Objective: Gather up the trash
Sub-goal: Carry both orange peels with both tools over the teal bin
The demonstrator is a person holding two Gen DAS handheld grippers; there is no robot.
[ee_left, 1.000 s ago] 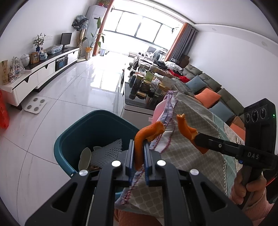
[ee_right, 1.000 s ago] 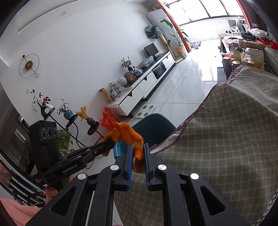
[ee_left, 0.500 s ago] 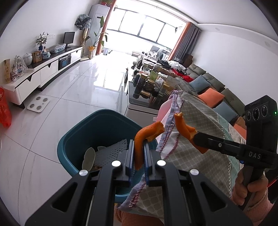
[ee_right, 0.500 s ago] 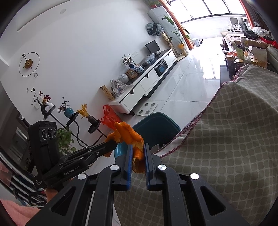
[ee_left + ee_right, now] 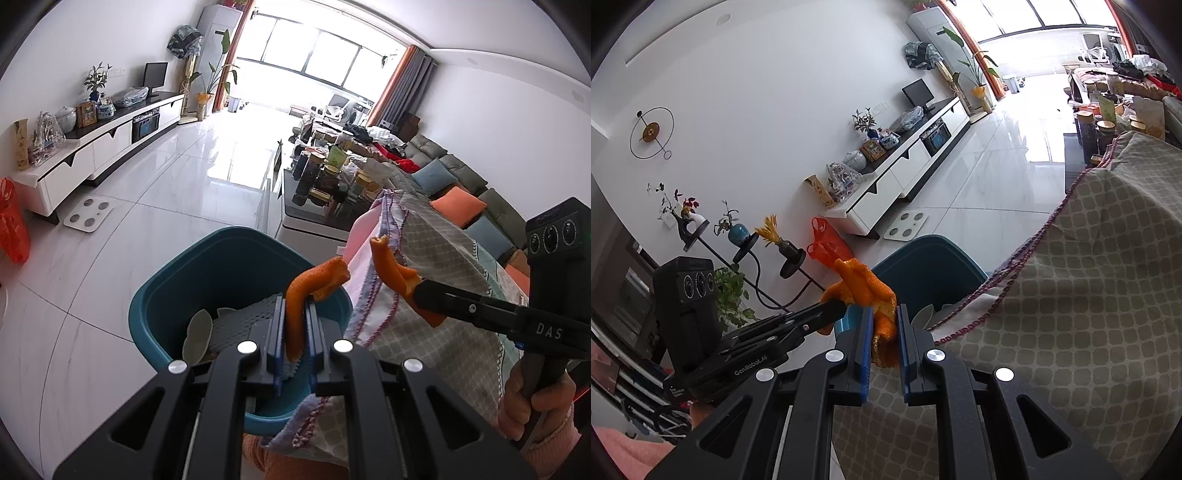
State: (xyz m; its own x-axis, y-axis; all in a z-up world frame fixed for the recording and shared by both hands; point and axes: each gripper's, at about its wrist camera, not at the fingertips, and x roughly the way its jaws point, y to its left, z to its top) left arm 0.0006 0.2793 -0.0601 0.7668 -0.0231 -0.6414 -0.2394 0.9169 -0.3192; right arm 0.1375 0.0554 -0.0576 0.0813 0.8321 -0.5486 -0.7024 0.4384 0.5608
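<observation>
The left gripper (image 5: 294, 341) pinches a curled strip of orange peel (image 5: 308, 295), the strip standing up between the blue pads and bending to 2 o'clock at its top. The right gripper (image 5: 884, 339) is also pressed on a piece of orange peel (image 5: 875, 295), which rises out of its tips toward 11 o'clock. In the left wrist view the right gripper enters from 3 o'clock, and its peel is near the left one, not touching it. The teal trash bin (image 5: 177, 280) stands on the floor directly under and ahead of the left gripper, some rubbish already inside. For the right gripper it lies at 12 o'clock, beyond the edge of the patterned cloth (image 5: 1089, 295). I judge the left hand is nearer, almost above the opening, so it can release first; the right must travel further over the cloth edge.
</observation>
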